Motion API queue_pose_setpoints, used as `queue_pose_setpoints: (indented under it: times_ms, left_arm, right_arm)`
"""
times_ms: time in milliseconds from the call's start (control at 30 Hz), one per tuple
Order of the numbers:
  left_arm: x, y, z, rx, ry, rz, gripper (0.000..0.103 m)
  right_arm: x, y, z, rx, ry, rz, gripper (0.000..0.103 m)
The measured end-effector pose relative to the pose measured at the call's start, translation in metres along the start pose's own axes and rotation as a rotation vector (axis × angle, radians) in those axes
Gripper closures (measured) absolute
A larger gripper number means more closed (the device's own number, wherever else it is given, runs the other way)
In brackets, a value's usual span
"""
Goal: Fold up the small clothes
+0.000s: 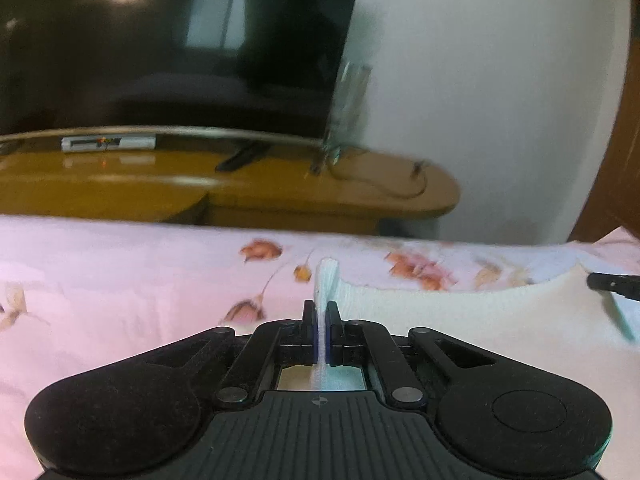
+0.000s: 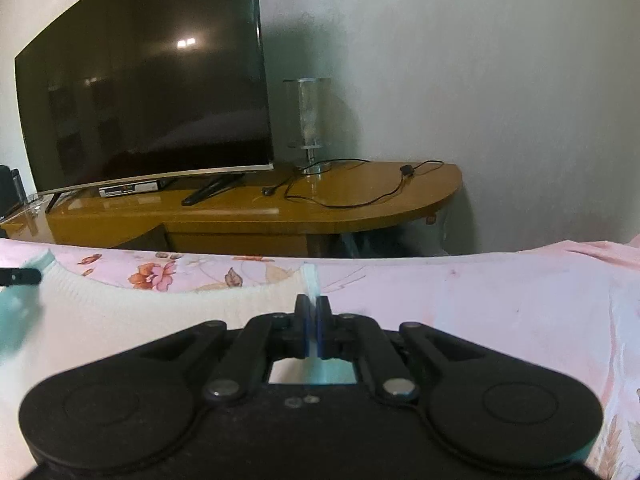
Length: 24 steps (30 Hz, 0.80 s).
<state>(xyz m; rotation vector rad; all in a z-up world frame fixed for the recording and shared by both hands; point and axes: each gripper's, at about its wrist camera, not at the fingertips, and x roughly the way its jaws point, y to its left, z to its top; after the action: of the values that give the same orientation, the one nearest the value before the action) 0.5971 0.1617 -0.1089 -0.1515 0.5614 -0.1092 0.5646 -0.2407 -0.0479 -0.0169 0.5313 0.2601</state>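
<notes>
A small white knit garment with pale blue trim [image 1: 460, 316] lies on the pink flowered bedsheet [image 1: 120, 280]. My left gripper [image 1: 320, 312] is shut on the garment's left corner, and a pinched fold of cloth stands up between its pads. In the right wrist view the same garment [image 2: 160, 312] spreads to the left. My right gripper [image 2: 312, 306] is shut on its right corner, with the blue-edged cloth sticking up between the pads. Each gripper's tip shows at the edge of the other's view: the right one [image 1: 612, 284] and the left one [image 2: 20, 276].
Beyond the bed's far edge stands a wooden TV cabinet [image 2: 280, 208] with a large dark television [image 2: 152, 92], a glass lamp [image 2: 308, 120], a black cable [image 2: 360, 192] and a set-top box [image 2: 128, 188]. A white wall [image 2: 480, 80] rises behind it.
</notes>
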Motion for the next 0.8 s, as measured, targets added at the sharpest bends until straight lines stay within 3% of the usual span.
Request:
queue_pose_setpoints:
  times_ms: [167, 200, 233, 267, 300, 333, 367, 400, 500, 567, 633, 700, 800]
  left_arm:
    - [0.013, 0.002, -0.011, -0.010, 0.023, 0.019, 0.099]
    - [0.009, 0.004, -0.010, -0.020, 0.017, 0.025, 0.095]
    - [0.004, 0.004, -0.010, -0.021, 0.007, 0.059, 0.077]
    - [-0.005, 0.003, -0.008, -0.008, -0.012, 0.121, 0.045]
    - [-0.017, -0.001, -0.007, 0.009, -0.055, 0.174, 0.030]
    - [-0.031, -0.007, -0.006, 0.027, -0.122, 0.182, 0.021]
    - [-0.038, -0.016, -0.004, 0.043, -0.147, 0.138, 0.021]
    - [-0.037, -0.029, -0.001, 0.065, -0.123, 0.101, 0.021]
    - [-0.029, -0.087, 0.003, 0.204, -0.047, 0.076, 0.021]
    - [-0.026, -0.109, 0.003, 0.190, -0.033, 0.065, 0.021]
    - [-0.019, -0.116, 0.003, 0.116, 0.004, 0.075, 0.021]
    - [-0.009, -0.115, -0.003, 0.079, 0.038, 0.099, 0.021]
    - [0.004, -0.109, -0.014, 0.094, 0.080, 0.136, 0.021]
  right_arm:
    - [0.035, -0.001, -0.018, -0.007, 0.125, -0.054, 0.099]
    - [0.037, 0.000, -0.020, -0.011, 0.131, -0.051, 0.098]
    - [0.037, 0.000, -0.018, -0.009, 0.136, -0.047, 0.097]
    - [0.034, 0.001, -0.015, -0.006, 0.137, -0.051, 0.094]
    - [0.028, 0.005, -0.011, -0.024, 0.117, -0.067, 0.080]
    - [0.017, 0.012, -0.007, -0.055, 0.064, -0.080, 0.076]
    - [0.003, 0.022, -0.004, -0.080, 0.008, -0.053, 0.070]
    - [-0.003, 0.031, -0.002, -0.096, -0.007, -0.003, 0.070]
    - [0.006, 0.073, -0.004, -0.137, 0.061, 0.124, 0.077]
    - [0.016, 0.099, -0.008, -0.132, 0.098, 0.170, 0.083]
    - [0.022, 0.116, -0.013, -0.136, 0.113, 0.157, 0.084]
    - [0.028, 0.124, -0.016, -0.132, 0.131, 0.123, 0.073]
    - [0.033, 0.127, -0.021, -0.153, 0.143, 0.087, 0.066]
